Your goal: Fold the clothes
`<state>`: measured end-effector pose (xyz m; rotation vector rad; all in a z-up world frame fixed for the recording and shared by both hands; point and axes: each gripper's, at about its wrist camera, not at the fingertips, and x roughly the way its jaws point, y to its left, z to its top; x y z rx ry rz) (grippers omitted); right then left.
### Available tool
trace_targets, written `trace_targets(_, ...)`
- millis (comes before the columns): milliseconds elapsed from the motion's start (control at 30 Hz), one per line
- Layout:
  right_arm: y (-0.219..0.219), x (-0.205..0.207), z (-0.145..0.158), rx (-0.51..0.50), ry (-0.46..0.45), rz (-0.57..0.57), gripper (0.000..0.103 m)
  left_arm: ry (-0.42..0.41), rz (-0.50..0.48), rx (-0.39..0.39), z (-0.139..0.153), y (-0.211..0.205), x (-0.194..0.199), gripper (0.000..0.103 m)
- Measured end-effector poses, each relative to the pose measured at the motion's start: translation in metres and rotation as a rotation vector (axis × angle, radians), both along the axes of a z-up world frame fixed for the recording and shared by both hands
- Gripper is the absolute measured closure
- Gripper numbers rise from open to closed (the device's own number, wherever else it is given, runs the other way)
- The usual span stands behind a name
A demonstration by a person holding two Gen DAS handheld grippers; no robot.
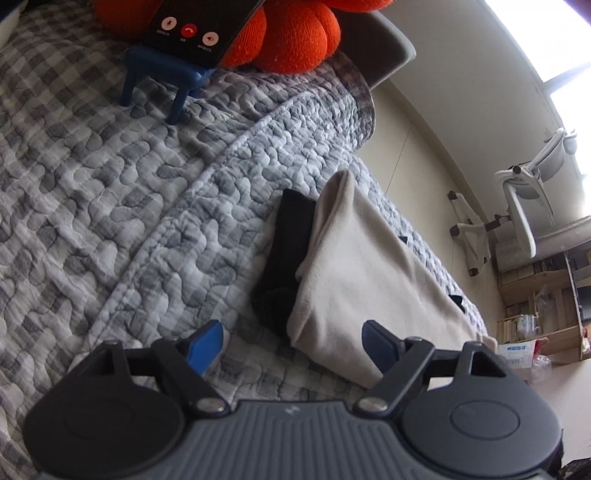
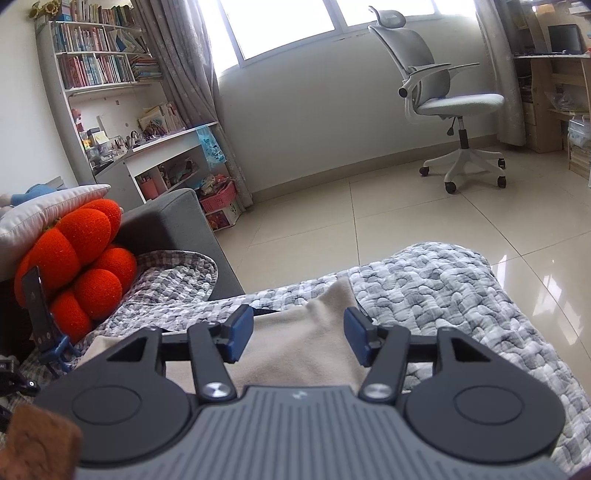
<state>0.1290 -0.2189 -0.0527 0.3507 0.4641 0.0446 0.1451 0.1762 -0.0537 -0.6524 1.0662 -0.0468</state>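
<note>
folded beige fleece garment (image 1: pixel 373 280) seen lying on the grey-and-white quilted bedspread (image 1: pixel 140 206) near the bed's edge, over a black garment (image 1: pixel 284 266) poking out along one side. left gripper (image 1: pixel 291 343) hovering above the near corner of the beige piece, blue pads spread wide, nothing between them. right gripper (image 2: pixel 299 338) poised above the same beige fleece garment (image 2: pixel 295 354) in the right wrist view, jaws roughly half open and gripping nothing; cloth visible beneath the gap, apparently not pinched.

judged to be a pause between folds: beige piece already doubled into a neat wedge, both tools free of it. black item apparently unfolded or only partly tucked, though too much hidden to be sure.

next move likely calling for a fresh grasp: either a pinch on a free edge of the beige stack for a final fold, or a lift aside to reach the black piece under it. care needed to catch one layer cleanly, not to drag the bedspread along.

in the background, an orange pumpkin-shaped plush cushion (image 1: pixel 295 33), a dark phone (image 1: pixel 192 26) propped on a small blue chair-shaped stand (image 1: pixel 166 81), and a white mesh office chair (image 2: pixel 443 92) on the tiled floor.
</note>
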Motion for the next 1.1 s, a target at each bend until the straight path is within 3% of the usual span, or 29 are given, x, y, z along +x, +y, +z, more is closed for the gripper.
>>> trace_targets(133,0.005,0.002,0.0,-0.008,0.007,0.016,0.043,0.008,-0.025,0.089,0.001,-0.019,0.001,0.02)
trace_targets(467,0.008,0.002,-0.003,-0.016,0.023,0.033,0.043,0.014,-0.061,0.109,-0.004,-0.038,0.006,0.02)
trace_targets(1100,0.007,0.001,-0.004,-0.013,0.036,0.045,0.043,-0.014,-0.033,0.184,-0.008,-0.05,0.008,0.022)
